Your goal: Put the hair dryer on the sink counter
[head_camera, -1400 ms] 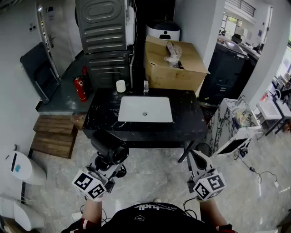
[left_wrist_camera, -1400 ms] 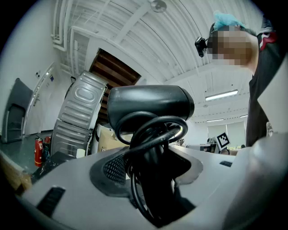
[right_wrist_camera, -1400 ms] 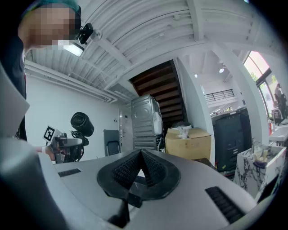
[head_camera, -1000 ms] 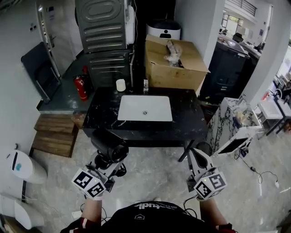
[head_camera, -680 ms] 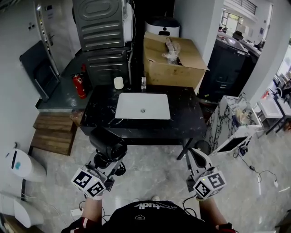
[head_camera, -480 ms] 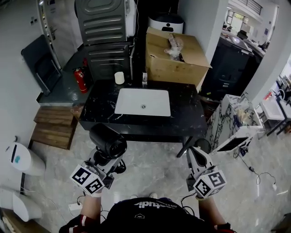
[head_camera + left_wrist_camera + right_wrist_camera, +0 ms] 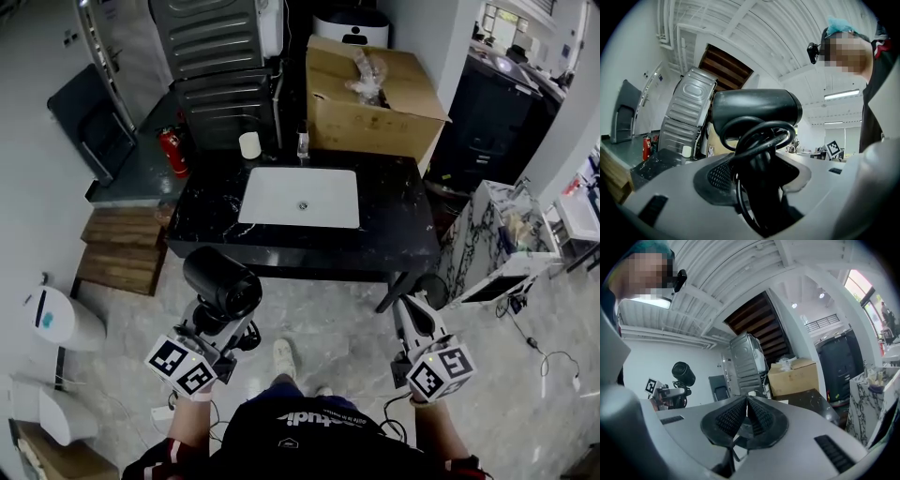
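The left gripper [image 7: 217, 326] is clamped on the handle of the black hair dryer [image 7: 222, 285]. The barrel points up and the coiled cord [image 7: 761, 136] is caught between the jaws with the handle (probably so nothing dangles while it is carried). The dryer hangs over the floor, just short of the front edge of the sink counter [image 7: 398, 234], not yet above it. The right gripper [image 7: 410, 307], jaws pressed together on nothing, hangs short of that same edge, seemingly spare for this step.

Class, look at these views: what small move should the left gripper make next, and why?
Probably carry the left gripper forward toward the sink counter: its jaws clamp the hair dryer, which is over the floor, short of the counter's near edge.
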Motion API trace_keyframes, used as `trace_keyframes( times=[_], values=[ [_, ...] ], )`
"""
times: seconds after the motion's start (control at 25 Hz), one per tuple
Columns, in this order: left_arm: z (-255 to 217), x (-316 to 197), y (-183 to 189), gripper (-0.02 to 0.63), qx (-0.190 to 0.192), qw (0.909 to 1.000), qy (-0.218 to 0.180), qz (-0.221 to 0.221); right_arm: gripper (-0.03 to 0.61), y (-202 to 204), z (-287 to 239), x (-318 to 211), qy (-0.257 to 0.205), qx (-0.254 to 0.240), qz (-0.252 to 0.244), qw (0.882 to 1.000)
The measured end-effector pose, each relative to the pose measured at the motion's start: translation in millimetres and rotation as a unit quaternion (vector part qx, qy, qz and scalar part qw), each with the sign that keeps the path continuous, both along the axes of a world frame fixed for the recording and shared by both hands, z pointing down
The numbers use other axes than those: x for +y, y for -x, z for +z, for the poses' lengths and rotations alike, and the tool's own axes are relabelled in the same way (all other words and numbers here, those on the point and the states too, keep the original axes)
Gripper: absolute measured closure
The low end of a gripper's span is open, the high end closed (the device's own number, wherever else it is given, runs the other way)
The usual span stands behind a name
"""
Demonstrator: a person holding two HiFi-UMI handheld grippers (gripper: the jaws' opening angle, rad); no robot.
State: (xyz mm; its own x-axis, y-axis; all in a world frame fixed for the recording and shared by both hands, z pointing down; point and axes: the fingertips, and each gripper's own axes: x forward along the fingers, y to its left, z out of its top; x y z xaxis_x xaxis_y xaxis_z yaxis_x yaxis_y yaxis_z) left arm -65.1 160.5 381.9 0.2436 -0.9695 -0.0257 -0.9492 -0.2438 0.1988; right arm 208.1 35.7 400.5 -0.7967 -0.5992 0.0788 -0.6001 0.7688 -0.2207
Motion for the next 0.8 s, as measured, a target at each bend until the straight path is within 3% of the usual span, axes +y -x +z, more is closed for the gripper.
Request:
trace_keyframes(
  times=[0.36, 0.8],
  values=[
    [16.5, -88.3, 64.1, 0.365, 0.000, 1.0000, 0.003, 0.005, 0.538, 57.5, 8.2, -76.8, -0.005, 0.014, 0.015, 1.000],
    [-6.5, -210.6, 190.7, 0.365, -0.025, 0.9994, -0.015, 0.019, 0.538, 190.1, -35.4, -199.6, -0.052, 0.017, 0.026, 0.998]
  ],
)
